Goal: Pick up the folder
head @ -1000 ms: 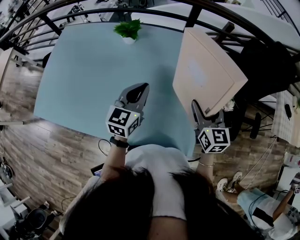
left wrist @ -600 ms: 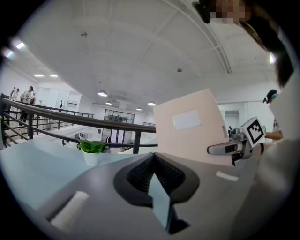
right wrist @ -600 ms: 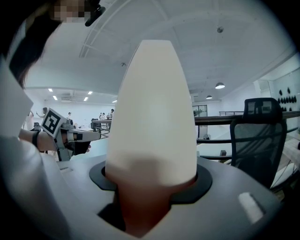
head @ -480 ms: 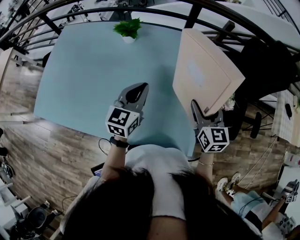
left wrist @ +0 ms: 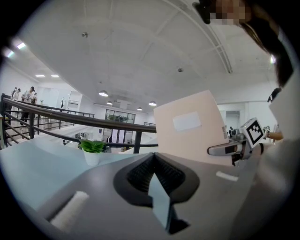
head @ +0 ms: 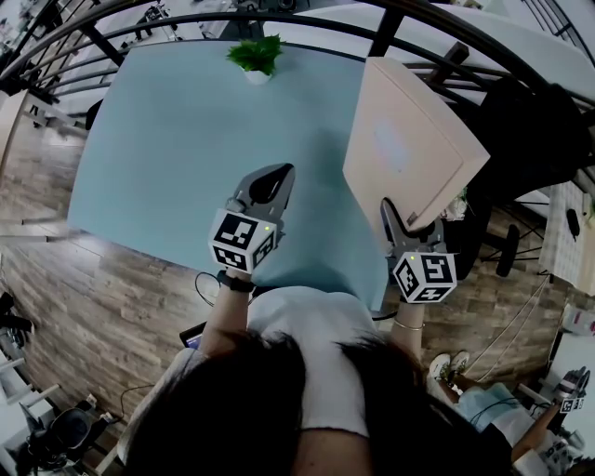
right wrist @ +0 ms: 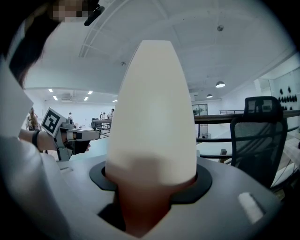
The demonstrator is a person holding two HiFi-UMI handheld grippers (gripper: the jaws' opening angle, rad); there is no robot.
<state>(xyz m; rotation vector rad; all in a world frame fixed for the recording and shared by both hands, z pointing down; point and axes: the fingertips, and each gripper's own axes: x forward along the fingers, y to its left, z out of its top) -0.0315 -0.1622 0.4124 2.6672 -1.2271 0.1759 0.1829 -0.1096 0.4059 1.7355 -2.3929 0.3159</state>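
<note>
A thick beige folder (head: 409, 149) with a pale label is held up off the light blue table (head: 186, 158), tilted, at the table's right side. My right gripper (head: 412, 226) is shut on its near lower corner; in the right gripper view the folder's spine (right wrist: 152, 122) fills the space between the jaws. My left gripper (head: 270, 181) hangs over the table's near middle, jaws shut with nothing between them (left wrist: 157, 187). From the left gripper view the folder (left wrist: 190, 129) stands upright to the right, with the right gripper (left wrist: 234, 149) clamped at its edge.
A small potted plant (head: 254, 59) stands at the table's far edge. A dark railing (head: 307, 23) curves behind the table. A black office chair (right wrist: 255, 136) stands to the right of the table. Wooden floor (head: 84, 307) lies below the near edge.
</note>
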